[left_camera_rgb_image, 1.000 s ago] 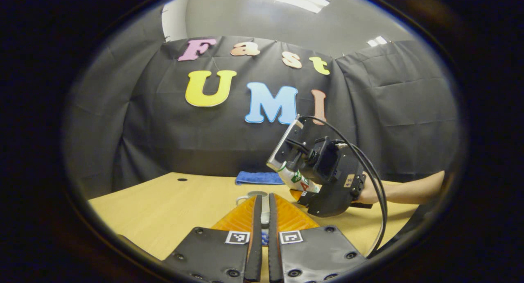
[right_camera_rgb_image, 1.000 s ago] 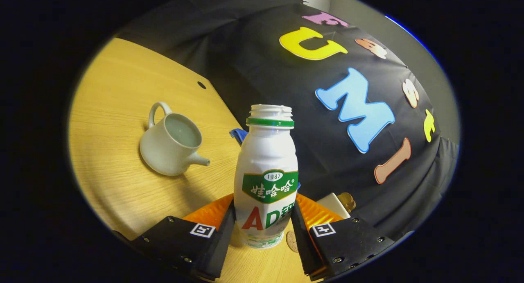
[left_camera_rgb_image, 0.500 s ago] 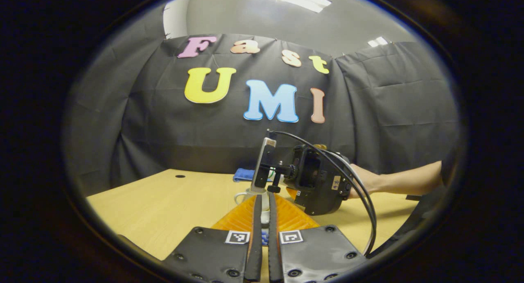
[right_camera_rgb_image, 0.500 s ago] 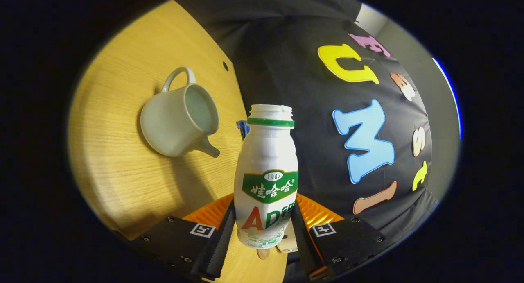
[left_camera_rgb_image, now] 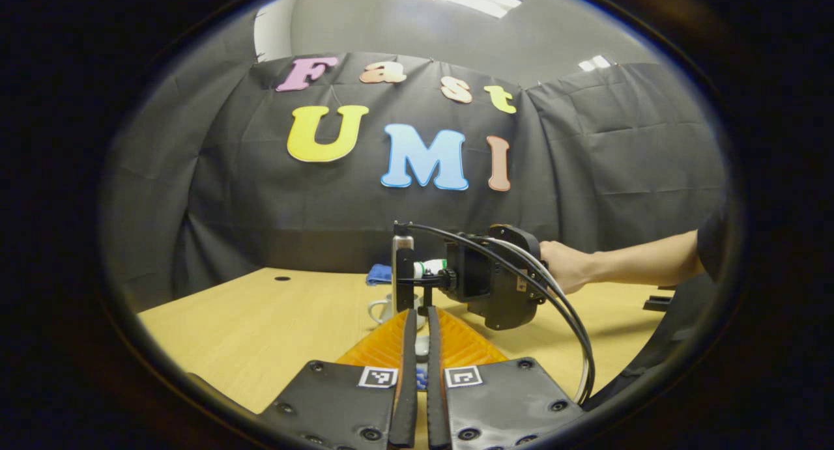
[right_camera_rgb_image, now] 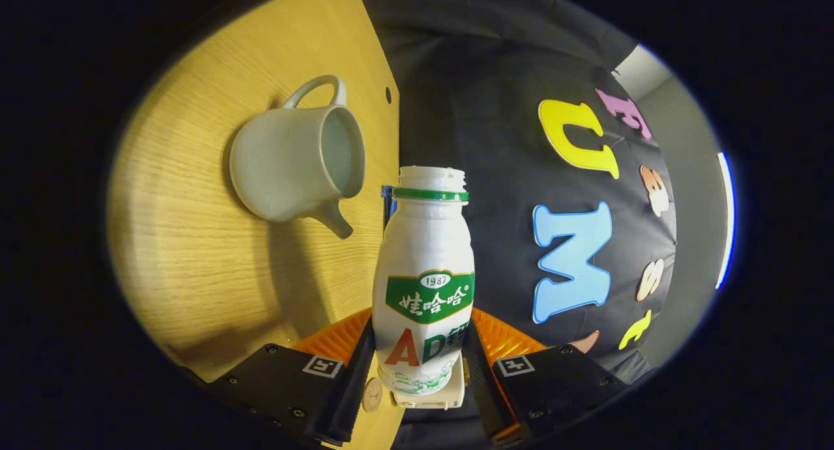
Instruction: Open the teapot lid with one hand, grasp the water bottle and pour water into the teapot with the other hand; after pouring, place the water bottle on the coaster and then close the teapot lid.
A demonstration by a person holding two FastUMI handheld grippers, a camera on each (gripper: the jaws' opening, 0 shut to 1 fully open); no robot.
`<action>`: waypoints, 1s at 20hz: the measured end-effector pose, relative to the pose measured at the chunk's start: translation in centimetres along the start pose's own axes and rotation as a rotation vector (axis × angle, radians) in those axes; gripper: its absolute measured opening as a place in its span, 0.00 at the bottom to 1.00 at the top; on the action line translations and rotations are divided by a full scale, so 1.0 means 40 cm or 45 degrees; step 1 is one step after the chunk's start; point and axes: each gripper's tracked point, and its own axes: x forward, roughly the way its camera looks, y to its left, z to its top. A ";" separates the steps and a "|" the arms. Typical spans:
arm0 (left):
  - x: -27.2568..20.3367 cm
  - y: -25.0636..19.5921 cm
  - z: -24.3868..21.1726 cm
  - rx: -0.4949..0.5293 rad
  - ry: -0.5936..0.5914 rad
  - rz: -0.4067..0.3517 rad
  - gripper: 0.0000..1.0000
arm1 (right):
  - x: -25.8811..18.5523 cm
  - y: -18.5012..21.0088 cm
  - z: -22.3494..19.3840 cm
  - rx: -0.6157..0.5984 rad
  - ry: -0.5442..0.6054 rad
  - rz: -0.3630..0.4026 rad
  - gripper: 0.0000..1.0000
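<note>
Glossy white plastic water bottle point(right_camera_rgb_image: 423, 274); smooth glazed ceramic teapot point(right_camera_rgb_image: 293, 163); matt wood-grain table point(right_camera_rgb_image: 195, 241).

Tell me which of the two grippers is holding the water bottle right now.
The right gripper: its fingers clamp the white water bottle, tipped toward the open teapot. The left gripper instead pinches something small, apparently the teapot lid.

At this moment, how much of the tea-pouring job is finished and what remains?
Done: the teapot stands open, its lid pinched in the left gripper. In hand: the right gripper clamps the uncapped water bottle, tipped sideways near the pot; no water stream is visible. Left: finish pouring, set the bottle on the coaster, close the lid.
</note>
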 end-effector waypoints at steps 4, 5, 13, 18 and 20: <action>0.000 0.002 0.000 0.003 0.001 -0.001 0.17 | -0.003 -0.016 0.002 -0.090 -0.011 -0.019 0.71; -0.001 0.001 0.001 0.004 0.001 0.001 0.17 | -0.002 -0.020 0.003 -0.107 -0.015 -0.025 0.71; 0.003 -0.002 0.000 0.019 0.007 0.000 0.17 | -0.002 -0.062 0.015 -0.235 -0.035 -0.079 0.71; 0.001 -0.005 -0.002 0.019 0.009 -0.004 0.17 | 0.003 -0.071 0.023 -0.286 -0.052 -0.085 0.71; 0.003 -0.003 -0.002 0.024 0.010 -0.003 0.17 | 0.002 -0.078 0.026 -0.317 -0.055 -0.096 0.71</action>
